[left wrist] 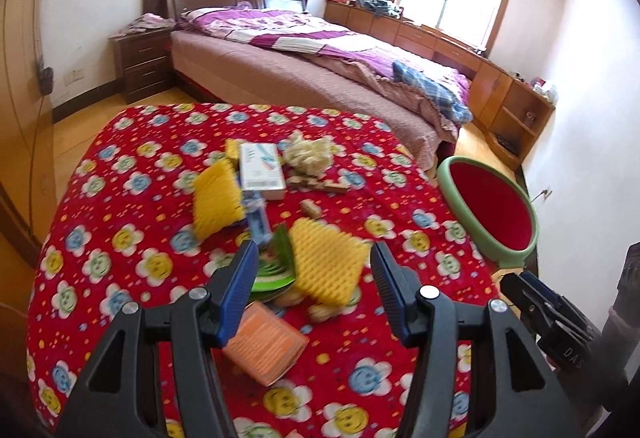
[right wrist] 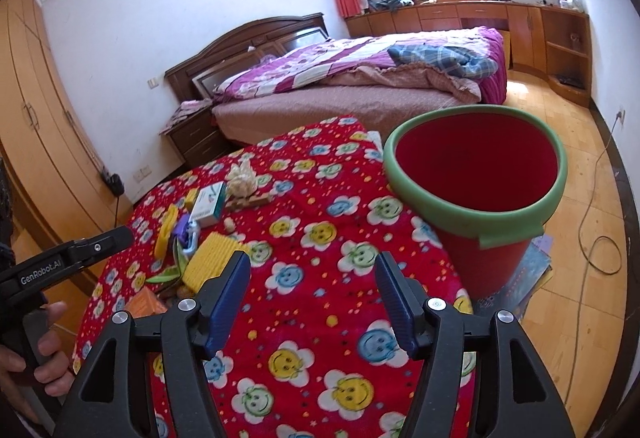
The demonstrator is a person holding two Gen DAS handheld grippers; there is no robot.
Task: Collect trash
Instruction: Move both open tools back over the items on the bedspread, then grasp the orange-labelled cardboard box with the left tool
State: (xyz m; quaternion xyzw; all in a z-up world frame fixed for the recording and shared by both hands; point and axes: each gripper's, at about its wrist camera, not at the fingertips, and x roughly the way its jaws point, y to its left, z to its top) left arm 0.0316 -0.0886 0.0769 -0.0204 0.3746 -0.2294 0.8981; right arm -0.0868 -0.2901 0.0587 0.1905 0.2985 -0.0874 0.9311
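On the red smiley-flower cloth (left wrist: 120, 197) covering the surface, the trash is all bunched toward the middle. Closest to the left gripper (left wrist: 314, 288) is a yellow foam net (left wrist: 326, 264), sitting right out in front of its blue fingers (left wrist: 240, 290), with a green wrapper (left wrist: 276, 266) poking out beside it and an orange box (left wrist: 266, 348) lower down, partly behind the left finger. Those fingers are spread wide and have nothing in them. Further back there's a second yellow foam net (left wrist: 218, 199), a white carton (left wrist: 262, 169) with a blue toothbrush-looking pack (left wrist: 258, 215) just below it, a crumpled pale wad (left wrist: 308, 149), some small wooden bits (left wrist: 320, 183) and a peanut-ish thing (left wrist: 312, 207). It's a bit motion-blurred, so I can't really tell what's touching what in the pile.

The right gripper (right wrist: 314, 302) hangs over bare cloth, well apart from the pile, fingers also wide apart and holding nothing. Just ahead and to its right is the red bin (right wrist: 484, 173) with a green rim, standing upright beside the edge of the surface; from what shows inside it's just red wall. The left gripper shows at the left edge of the right view, with the person's hand (right wrist: 36, 350) wrapped around its handle. Behind everything is a bed (left wrist: 304, 49) with a purple quilt.
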